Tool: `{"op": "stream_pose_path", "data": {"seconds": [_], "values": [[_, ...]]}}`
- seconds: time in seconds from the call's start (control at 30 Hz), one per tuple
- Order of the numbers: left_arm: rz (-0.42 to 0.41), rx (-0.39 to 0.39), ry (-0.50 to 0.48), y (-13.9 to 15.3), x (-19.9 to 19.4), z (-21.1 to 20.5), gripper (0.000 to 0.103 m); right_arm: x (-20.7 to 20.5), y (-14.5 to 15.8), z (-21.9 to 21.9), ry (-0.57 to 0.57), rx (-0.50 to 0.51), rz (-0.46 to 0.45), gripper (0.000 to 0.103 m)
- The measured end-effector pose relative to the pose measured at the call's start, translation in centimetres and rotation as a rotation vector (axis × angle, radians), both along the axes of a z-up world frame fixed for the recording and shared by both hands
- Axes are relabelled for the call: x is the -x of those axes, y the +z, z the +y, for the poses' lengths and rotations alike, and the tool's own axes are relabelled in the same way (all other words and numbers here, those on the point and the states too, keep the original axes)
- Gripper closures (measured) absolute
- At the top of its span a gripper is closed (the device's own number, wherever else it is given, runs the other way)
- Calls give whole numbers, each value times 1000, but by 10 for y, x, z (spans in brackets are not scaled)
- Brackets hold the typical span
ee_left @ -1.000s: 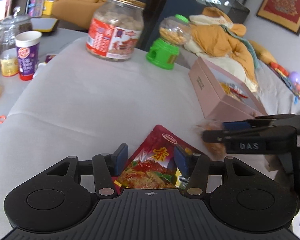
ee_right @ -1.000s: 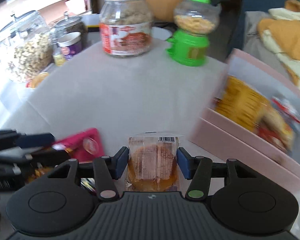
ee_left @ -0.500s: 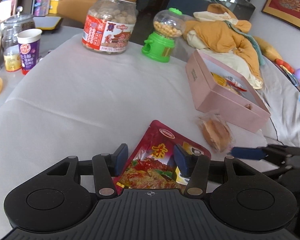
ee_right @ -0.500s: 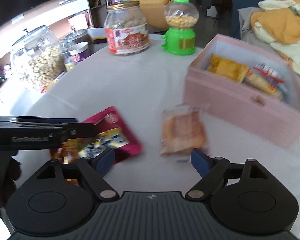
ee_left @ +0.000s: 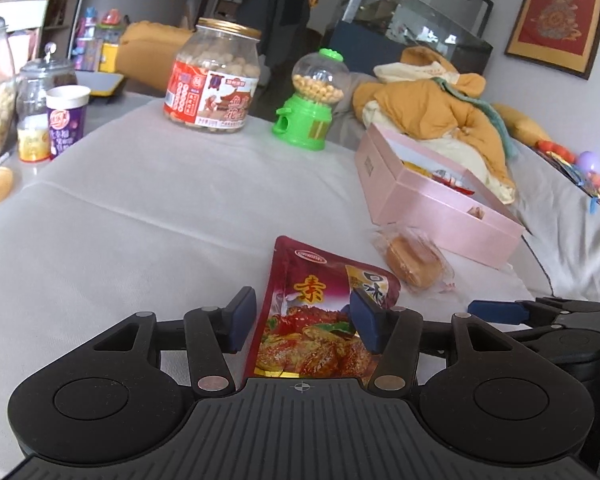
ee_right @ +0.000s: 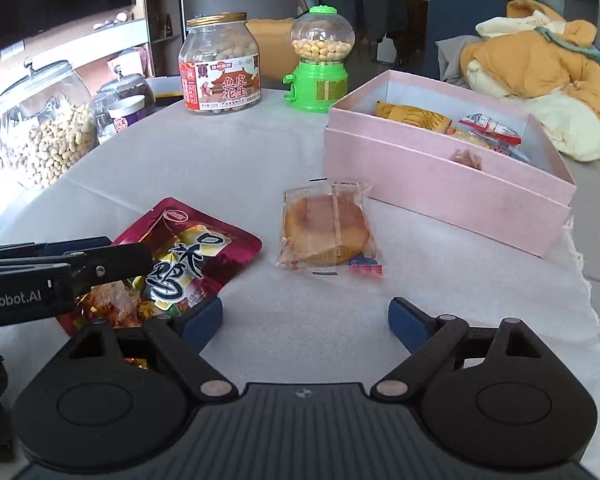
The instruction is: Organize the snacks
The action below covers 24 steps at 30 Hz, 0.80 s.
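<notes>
My left gripper (ee_left: 302,320) is shut on a red snack pouch (ee_left: 320,312) and holds it just above the white cloth; the pouch also shows in the right wrist view (ee_right: 180,260). A wrapped round cake (ee_right: 326,230) lies on the cloth in front of the open pink box (ee_right: 440,184), which holds several snack packets. My right gripper (ee_right: 305,322) is open and empty, a little short of the cake. The cake also shows in the left wrist view (ee_left: 414,258), next to the pink box (ee_left: 432,204).
A peanut jar (ee_right: 220,68) and a green candy dispenser (ee_right: 320,60) stand at the far side. A big glass jar of nuts (ee_right: 44,128) and a purple cup (ee_left: 66,118) stand at the left. The cloth's edge (ee_right: 580,280) runs on the right.
My right gripper let go of the wrapped cake, opened wide and drew back; the cake now lies on the cloth by the box. My left gripper kept hold of the pouch.
</notes>
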<state>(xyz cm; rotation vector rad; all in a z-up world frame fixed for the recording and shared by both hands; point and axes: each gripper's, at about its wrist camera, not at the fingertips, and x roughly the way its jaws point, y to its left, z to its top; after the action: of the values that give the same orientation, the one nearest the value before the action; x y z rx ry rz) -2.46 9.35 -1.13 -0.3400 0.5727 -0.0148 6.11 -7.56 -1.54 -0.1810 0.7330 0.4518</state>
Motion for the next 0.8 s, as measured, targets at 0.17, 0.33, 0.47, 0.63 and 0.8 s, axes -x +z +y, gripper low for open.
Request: {"op": "stream_pose_path", "data": {"seconds": [0.17, 0.33, 0.47, 0.63, 0.8], "values": [[-2, -22, -6, 1, 1, -4, 44, -4, 1, -12, 2, -85, 32, 11], [-6, 33, -9, -2, 1, 4, 46, -4, 2, -17, 18, -135, 45, 10], [5, 8, -15, 0, 0, 0, 46, 1, 1, -7, 34, -86, 30, 10], [58, -3, -63, 6, -7, -3, 44, 3, -1, 0, 15, -32, 12, 10], [127, -16, -96, 11, -11, -6, 44, 3, -1, -2, 7, -38, 11, 10]]}}
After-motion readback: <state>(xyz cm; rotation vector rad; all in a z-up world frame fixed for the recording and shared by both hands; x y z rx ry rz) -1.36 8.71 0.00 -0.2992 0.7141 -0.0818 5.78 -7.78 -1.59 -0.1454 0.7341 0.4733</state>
